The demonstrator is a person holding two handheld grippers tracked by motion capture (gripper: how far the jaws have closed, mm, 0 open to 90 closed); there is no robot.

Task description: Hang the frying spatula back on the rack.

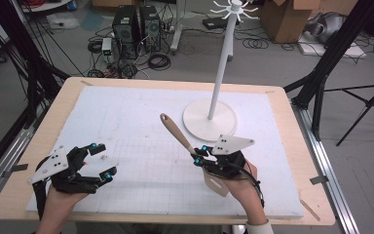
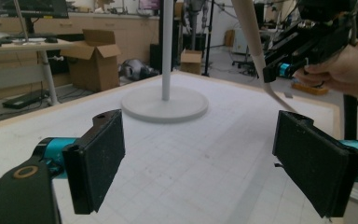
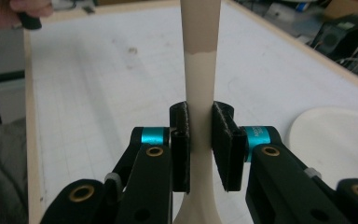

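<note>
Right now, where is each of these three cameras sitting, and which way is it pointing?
High view: above the person's side, looking forward and down on the table; both forearms and tongs enter from below.
Left gripper view: rides the open left tongs, facing the white hook stand; its own black pads show.
Right gripper view: rides the right tongs, looking along the spatula they clamp.
Shared: the spatula and the stand's round base appear in all three.

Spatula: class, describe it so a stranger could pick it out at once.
On the white mat, find the tall white stand with a round base. Just in front of it, the right gripper clamps the spatula. It is the only utensil there, cream with a tan handle end pointing up.
</note>
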